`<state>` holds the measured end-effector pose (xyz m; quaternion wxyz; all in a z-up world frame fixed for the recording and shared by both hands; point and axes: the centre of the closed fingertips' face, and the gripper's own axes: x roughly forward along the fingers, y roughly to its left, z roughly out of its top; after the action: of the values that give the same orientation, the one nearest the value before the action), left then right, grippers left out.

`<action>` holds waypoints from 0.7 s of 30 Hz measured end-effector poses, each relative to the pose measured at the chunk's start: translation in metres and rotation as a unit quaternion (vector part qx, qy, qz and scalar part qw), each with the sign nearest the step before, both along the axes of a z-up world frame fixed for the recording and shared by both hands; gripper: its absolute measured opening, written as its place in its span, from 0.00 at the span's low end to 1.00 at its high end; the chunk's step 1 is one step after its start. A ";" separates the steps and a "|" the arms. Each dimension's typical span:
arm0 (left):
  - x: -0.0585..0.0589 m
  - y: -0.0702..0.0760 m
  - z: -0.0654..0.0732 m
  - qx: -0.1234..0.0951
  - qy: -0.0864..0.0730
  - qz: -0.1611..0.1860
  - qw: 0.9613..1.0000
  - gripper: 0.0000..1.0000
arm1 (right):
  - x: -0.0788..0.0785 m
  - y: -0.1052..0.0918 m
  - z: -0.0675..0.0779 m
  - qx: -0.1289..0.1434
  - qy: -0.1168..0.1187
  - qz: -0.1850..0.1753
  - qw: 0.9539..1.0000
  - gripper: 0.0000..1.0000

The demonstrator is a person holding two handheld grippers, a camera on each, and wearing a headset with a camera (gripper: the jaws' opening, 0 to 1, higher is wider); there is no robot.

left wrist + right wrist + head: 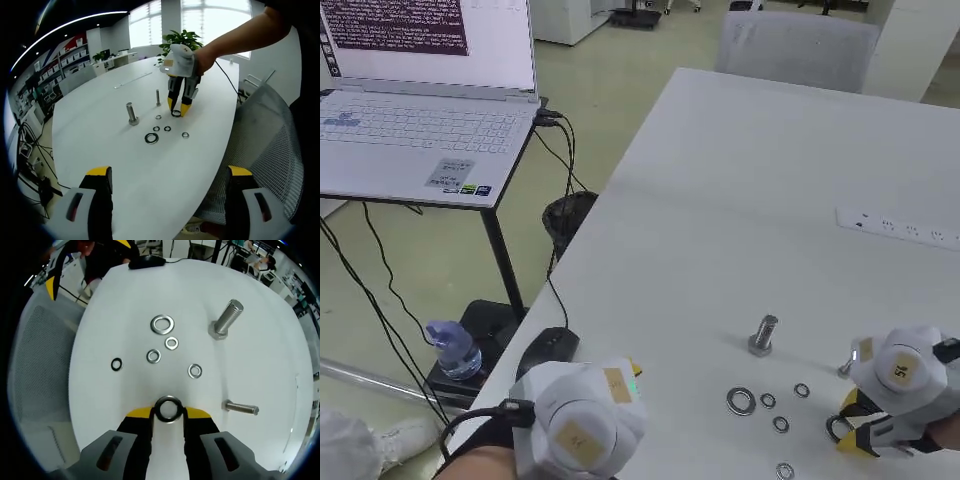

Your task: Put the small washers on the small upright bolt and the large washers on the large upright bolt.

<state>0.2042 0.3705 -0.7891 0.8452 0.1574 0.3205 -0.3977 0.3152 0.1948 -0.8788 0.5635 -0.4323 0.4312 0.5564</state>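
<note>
Right gripper view: right gripper (168,412) clamps a large washer (168,399) near the large upright bolt (223,322), evidently to seat it there; left gripper (167,175), jaws apart, stands well clear

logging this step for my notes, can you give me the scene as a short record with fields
surface: white table
large bolt: upright, no washer on it
small bolt: upright, no washer on it
loose on table: one large washer, four small washers
right hand-held gripper: shut on held washer, near the small bolt
left hand-held gripper: open, empty
</note>
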 end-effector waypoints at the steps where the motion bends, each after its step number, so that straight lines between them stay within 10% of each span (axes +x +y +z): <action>1: 0.000 -0.001 0.000 -0.001 0.000 0.000 1.000 0.94 | 0.001 0.000 0.000 -0.004 0.001 0.000 1.000 0.24; 21: -0.003 -0.008 0.010 -0.015 -0.007 -0.010 1.000 0.92 | 0.001 0.000 0.000 -0.028 0.012 0.001 1.000 0.21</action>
<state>0.2015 0.3627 -0.7787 0.8454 0.1505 0.3071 -0.4103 0.3163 0.1949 -0.8789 0.5457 -0.4420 0.4528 0.5494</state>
